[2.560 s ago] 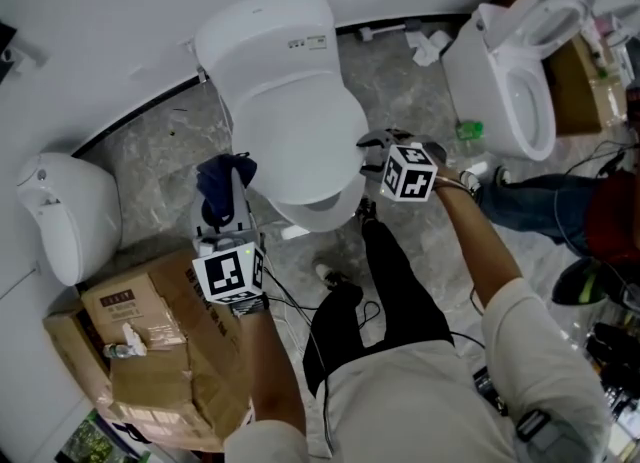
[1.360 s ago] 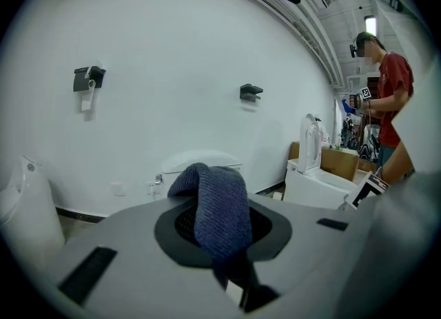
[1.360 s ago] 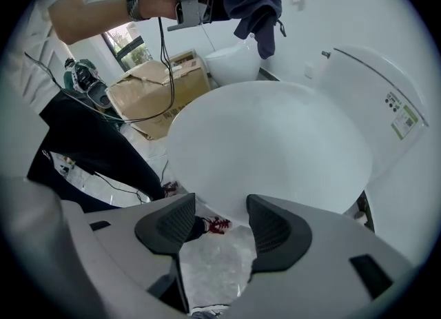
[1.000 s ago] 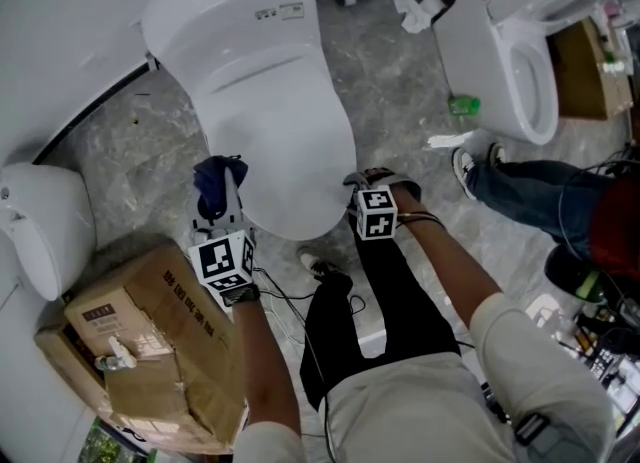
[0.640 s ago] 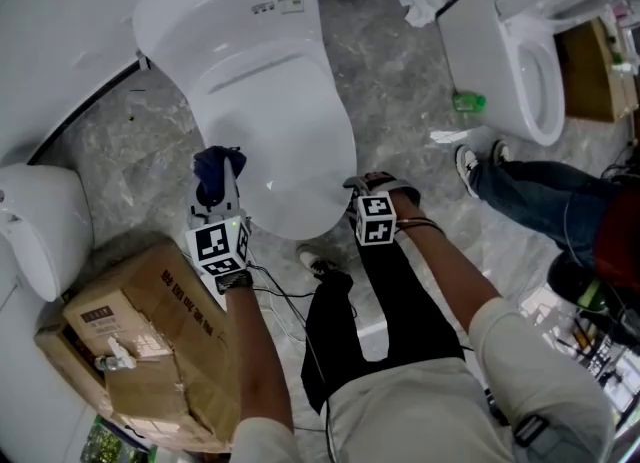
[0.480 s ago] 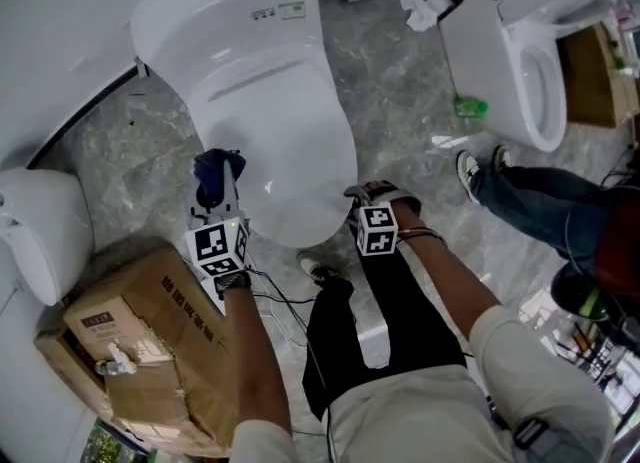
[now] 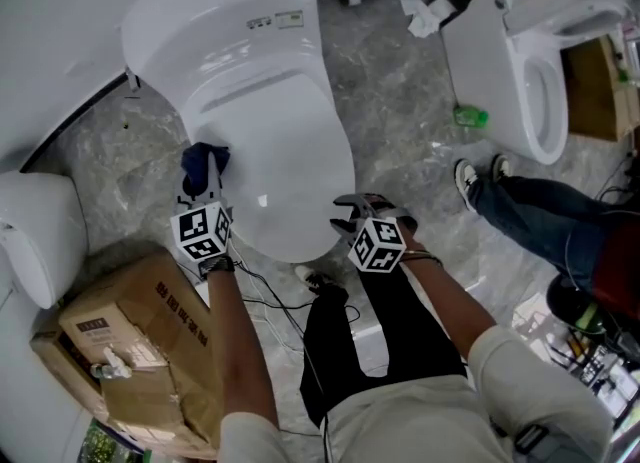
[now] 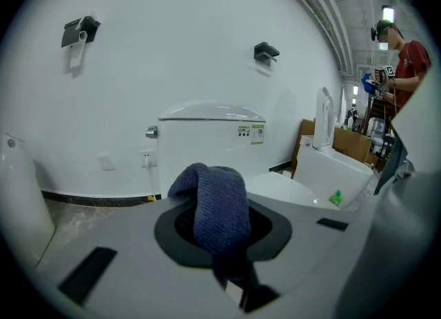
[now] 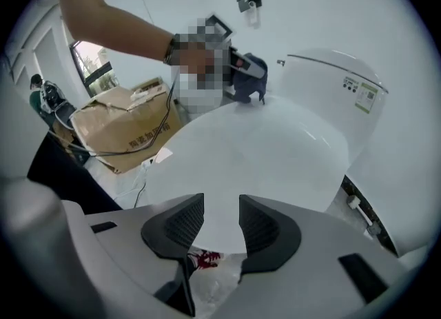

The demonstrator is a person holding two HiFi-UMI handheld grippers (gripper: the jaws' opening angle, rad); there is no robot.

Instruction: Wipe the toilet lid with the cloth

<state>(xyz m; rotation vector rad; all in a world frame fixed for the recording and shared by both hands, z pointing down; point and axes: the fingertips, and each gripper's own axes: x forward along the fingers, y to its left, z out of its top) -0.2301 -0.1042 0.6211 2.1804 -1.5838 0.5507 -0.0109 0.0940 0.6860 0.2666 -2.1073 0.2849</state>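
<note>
Pinching the blue cloth (image 8: 219,200) tight in the fingers of the left gripper (image 7: 200,189). Holding it right at the left edge of the shut white toilet lid (image 7: 290,171). Closing the fingers of the right gripper (image 9: 222,224) by the lid's front edge, with a narrow gap and nothing in between. Standing on a grey stone floor (image 7: 400,101), next to a brown cardboard box (image 7: 130,341).
</note>
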